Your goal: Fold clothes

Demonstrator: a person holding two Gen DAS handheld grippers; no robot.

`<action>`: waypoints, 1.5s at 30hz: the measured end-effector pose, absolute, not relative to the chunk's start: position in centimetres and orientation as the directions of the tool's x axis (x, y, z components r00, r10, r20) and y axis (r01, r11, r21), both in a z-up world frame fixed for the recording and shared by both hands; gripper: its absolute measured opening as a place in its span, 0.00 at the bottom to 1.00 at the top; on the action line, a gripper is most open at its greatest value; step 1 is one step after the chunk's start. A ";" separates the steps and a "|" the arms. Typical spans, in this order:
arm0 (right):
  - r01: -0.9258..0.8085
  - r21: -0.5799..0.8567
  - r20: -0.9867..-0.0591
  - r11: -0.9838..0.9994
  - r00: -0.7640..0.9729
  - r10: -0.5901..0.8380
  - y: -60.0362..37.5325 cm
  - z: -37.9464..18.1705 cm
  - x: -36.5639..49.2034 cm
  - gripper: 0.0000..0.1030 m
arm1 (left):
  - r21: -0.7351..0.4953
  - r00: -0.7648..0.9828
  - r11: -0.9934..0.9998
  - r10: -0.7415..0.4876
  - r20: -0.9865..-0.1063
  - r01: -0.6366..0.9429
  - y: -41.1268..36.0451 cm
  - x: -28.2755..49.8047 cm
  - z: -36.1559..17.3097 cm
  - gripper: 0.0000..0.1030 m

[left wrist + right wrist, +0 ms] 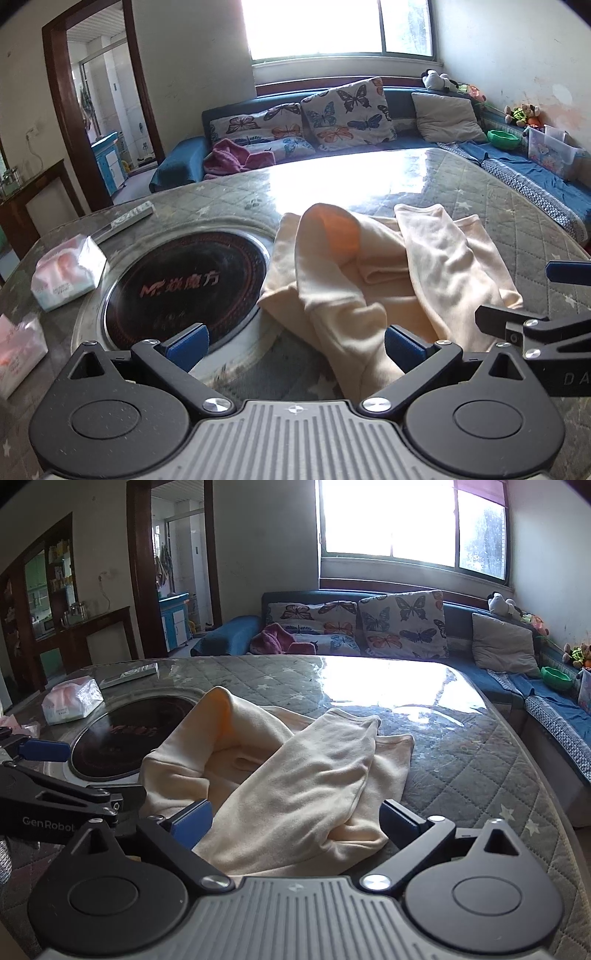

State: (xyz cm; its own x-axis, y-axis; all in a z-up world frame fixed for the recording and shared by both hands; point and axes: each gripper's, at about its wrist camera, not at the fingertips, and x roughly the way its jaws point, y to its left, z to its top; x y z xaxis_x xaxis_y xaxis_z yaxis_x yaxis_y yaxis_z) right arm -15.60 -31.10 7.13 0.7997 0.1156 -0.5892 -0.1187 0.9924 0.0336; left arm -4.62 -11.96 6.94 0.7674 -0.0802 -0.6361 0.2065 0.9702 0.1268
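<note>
Big bright window (410,520) straight ahead of claw, glare on glossy quilted grey table top (480,746). Blue L-shaped sofa (554,709) w/ butterfly-print cushions (404,624) beyond table. Dark wood-framed doorway (96,110) ahead-left. White walls, scuffed at right.

Garment's (295,775) near hem probably hidden behind fingers (192,821).

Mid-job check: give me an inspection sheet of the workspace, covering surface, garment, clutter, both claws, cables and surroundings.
Surface: round table under a quilted star cover, built-in cooktop.
Job's things: cream garment, crumpled, edge over the cooktop rim.
Clutter: tissue packs, remote.
Grippers: left claw open, right claw open, each straddling cloth.
Cables: nothing seen.
Surroundings: blue sofa, butterfly cushions, window.
</note>
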 end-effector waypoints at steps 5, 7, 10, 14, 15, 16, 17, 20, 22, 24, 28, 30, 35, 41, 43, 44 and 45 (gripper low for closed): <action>-0.108 0.031 -0.591 0.994 0.800 0.106 -31.4 7.2 -14.9 0.93 | 0.135 0.767 0.963 -0.095 -0.634 0.232 -12.7 -3.5 6.9 0.99; -0.106 0.034 -0.592 0.994 0.799 0.105 -31.7 7.3 -14.4 0.91 | 0.137 0.768 0.962 -0.100 -0.633 0.238 -13.0 -3.1 6.9 0.99; -0.099 0.030 -0.594 0.995 0.799 0.097 -32.2 7.3 -13.7 0.88 | 0.139 0.768 0.959 -0.107 -0.632 0.248 -13.4 -2.4 7.0 0.98; -0.092 0.034 -0.598 0.995 0.796 0.094 -32.8 7.2 -12.6 0.87 | 0.148 0.767 0.954 -0.111 -0.632 0.260 -13.8 -1.3 6.9 0.97; -0.091 0.034 -0.599 0.995 0.795 0.093 -32.9 7.1 -12.2 0.86 | 0.151 0.767 0.953 -0.112 -0.632 0.263 -13.9 -1.0 6.9 0.95; -0.090 0.035 -0.601 0.995 0.794 0.093 -33.0 7.1 -11.8 0.84 | 0.154 0.767 0.952 -0.112 -0.631 0.266 -13.9 -0.7 6.9 0.95; -0.090 0.039 -0.603 0.995 0.792 0.095 -33.2 7.0 -11.5 0.84 | 0.157 0.768 0.950 -0.113 -0.631 0.269 -14.0 -0.4 6.9 0.95; -0.090 0.048 -0.609 0.995 0.787 0.101 -33.5 6.8 -10.6 0.79 | 0.168 0.770 0.947 -0.112 -0.629 0.275 -14.1 0.6 6.8 0.91; -0.089 0.056 -0.613 0.994 0.783 0.105 -33.7 6.7 -9.7 0.77 | 0.175 0.770 0.945 -0.109 -0.628 0.277 -14.2 1.4 6.8 0.90; -0.090 0.057 -0.617 0.994 0.780 0.105 -33.9 6.5 -8.9 0.76 | 0.182 0.773 0.942 -0.109 -0.625 0.281 -14.3 2.2 6.8 0.89; -0.095 0.068 -0.626 0.993 0.771 0.116 -34.1 6.3 -7.5 0.72 | 0.189 0.773 0.936 -0.120 -0.623 0.297 -14.6 3.7 6.8 0.88; -0.094 0.080 -0.630 0.992 0.767 0.124 -34.3 6.1 -6.8 0.69 | 0.188 0.771 0.933 -0.127 -0.624 0.306 -14.8 4.4 6.7 0.85; -0.089 0.097 -0.638 0.991 0.759 0.131 -34.5 5.8 -5.4 0.65 | 0.184 0.761 0.923 -0.152 -0.631 0.337 -15.3 5.9 6.4 0.81; -0.089 0.099 -0.649 0.991 0.749 0.132 -34.7 5.3 -3.9 0.61 | 0.173 0.743 0.915 -0.173 -0.647 0.364 -15.8 7.5 5.6 0.74; -0.086 0.106 -0.652 0.991 0.746 0.134 -35.0 5.2 -3.6 0.59 | 0.163 0.733 0.912 -0.185 -0.655 0.376 -15.8 7.9 5.3 0.68; -0.084 0.113 -0.656 0.990 0.742 0.137 -35.2 5.2 -3.3 0.58 | 0.159 0.729 0.910 -0.191 -0.657 0.382 -15.9 8.0 5.2 0.63; -0.081 0.116 -0.658 0.990 0.741 0.138 -35.3 5.1 -3.1 0.57 | 0.152 0.724 0.909 -0.199 -0.660 0.389 -15.9 8.1 5.1 0.57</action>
State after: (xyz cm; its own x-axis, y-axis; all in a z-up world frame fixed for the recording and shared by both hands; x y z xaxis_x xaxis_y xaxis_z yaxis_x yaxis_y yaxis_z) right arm -3.06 -35.30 5.07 0.7405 0.1380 -0.6577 -0.0812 0.9899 0.1162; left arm 8.14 -15.87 5.10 0.7241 -0.1990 -0.6604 0.3888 0.9086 0.1525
